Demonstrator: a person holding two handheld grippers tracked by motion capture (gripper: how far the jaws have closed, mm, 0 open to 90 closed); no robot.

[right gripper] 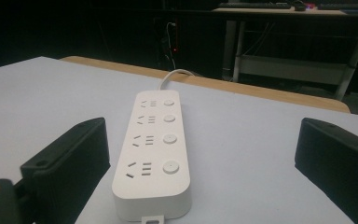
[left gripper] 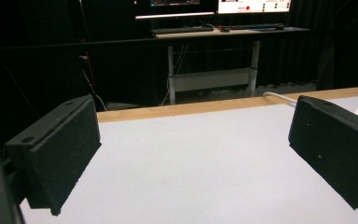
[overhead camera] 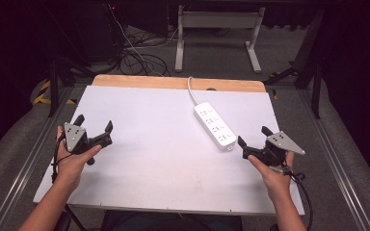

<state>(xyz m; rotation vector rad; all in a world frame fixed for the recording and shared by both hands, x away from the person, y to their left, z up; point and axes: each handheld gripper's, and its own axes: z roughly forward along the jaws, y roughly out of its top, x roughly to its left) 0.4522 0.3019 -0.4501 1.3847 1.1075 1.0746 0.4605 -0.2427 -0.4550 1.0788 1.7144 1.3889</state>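
Power strip: white, four sockets with buttons, lying flat right of centre on the white table, its cord running to the far edge.
Right gripper: jaws spread wide, empty, just near the strip's near end.
Left gripper: jaws spread wide, empty, at the table's left, well apart from the strip.

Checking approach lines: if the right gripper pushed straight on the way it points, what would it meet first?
Most likely the near end of the white power strip, lying just ahead between the open right gripper's fingers. Nothing lies between them.
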